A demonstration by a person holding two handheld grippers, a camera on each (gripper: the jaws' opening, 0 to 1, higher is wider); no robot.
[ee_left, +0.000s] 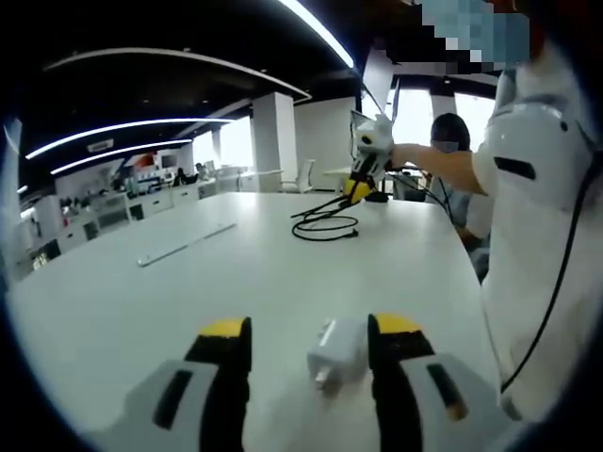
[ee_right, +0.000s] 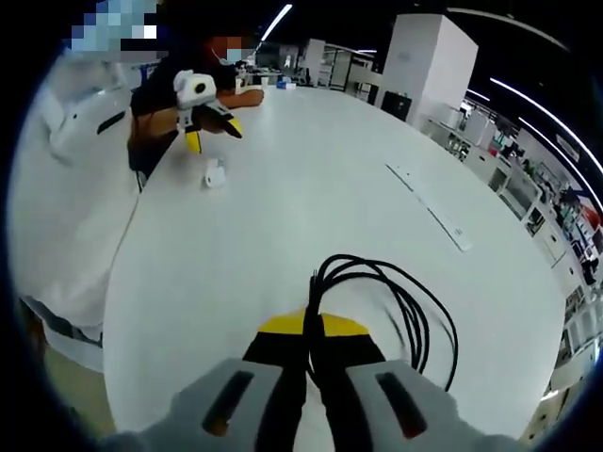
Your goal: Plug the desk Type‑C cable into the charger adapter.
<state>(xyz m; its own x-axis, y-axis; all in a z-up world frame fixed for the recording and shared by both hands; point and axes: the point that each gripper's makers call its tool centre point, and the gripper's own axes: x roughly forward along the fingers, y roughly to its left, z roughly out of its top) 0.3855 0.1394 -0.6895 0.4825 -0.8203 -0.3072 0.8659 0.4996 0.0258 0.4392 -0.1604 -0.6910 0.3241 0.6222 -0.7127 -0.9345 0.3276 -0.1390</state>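
The white charger adapter lies on the white table between the jaws of my left gripper, close to the right jaw. That gripper is open. In the right gripper view the adapter lies just in front of the left gripper. My right gripper is shut on the black Type-C cable, whose loops rest on the table ahead of it. From the left gripper view, the right gripper stands far across the table over the coiled cable.
The person in a white top stands at the table's edge. A long white strip lies on the table away from both grippers. Another person sits behind, among office desks and pillars.
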